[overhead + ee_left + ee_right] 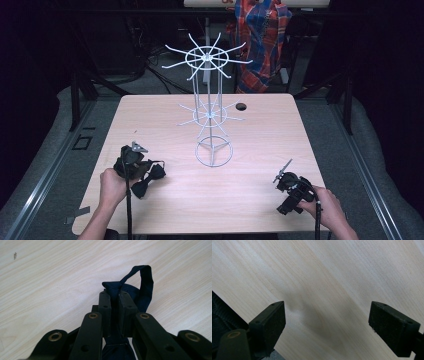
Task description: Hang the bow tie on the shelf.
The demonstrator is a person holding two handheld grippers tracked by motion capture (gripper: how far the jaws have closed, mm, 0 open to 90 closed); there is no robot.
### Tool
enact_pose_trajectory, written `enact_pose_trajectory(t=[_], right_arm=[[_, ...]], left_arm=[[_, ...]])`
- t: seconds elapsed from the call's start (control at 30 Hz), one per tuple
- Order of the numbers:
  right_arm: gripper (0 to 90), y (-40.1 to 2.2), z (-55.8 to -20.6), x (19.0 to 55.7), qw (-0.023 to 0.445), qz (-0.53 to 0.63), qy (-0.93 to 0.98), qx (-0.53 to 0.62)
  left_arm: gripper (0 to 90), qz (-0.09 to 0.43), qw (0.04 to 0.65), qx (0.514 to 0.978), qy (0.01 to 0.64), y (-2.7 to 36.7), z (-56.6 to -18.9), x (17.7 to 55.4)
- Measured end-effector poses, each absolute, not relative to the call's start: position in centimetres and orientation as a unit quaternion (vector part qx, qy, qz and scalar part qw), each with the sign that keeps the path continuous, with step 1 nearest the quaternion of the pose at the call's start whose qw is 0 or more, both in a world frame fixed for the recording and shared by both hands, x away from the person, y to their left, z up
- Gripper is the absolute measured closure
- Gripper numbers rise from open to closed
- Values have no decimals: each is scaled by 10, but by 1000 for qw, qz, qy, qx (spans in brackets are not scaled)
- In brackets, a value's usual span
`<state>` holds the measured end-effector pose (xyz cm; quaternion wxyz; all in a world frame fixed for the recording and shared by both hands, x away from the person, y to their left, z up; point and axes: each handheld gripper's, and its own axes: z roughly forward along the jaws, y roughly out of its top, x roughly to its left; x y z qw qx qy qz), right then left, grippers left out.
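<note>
A dark navy bow tie [149,179] lies on the wooden table [250,150] at the front left. My left gripper [131,161] is shut on it, and in the left gripper view the jaws pinch its centre knot [113,287] while a strap loop [146,280] sticks up beyond them. A white wire hanging rack [210,110] with two tiers of spokes stands mid-table. My right gripper [292,192] hovers low over the front right of the table. In the right gripper view its pads [269,322] stand wide apart, open over bare wood.
A round cable hole [241,106] sits in the table behind the rack. A plaid cloth [262,40] hangs past the far edge. Dark frame posts [75,90] stand at both sides, with grey floor around the table.
</note>
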<state>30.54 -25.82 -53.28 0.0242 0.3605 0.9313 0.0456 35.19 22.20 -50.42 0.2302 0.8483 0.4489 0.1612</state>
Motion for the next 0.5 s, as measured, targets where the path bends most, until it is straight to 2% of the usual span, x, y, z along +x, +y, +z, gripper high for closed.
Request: enact_pose_trajectory(t=[0.5], right_arm=[[139, -258, -533, 305, 24, 45, 931, 361]], left_arm=[[822, 191, 256, 831, 455, 223, -488, 348]])
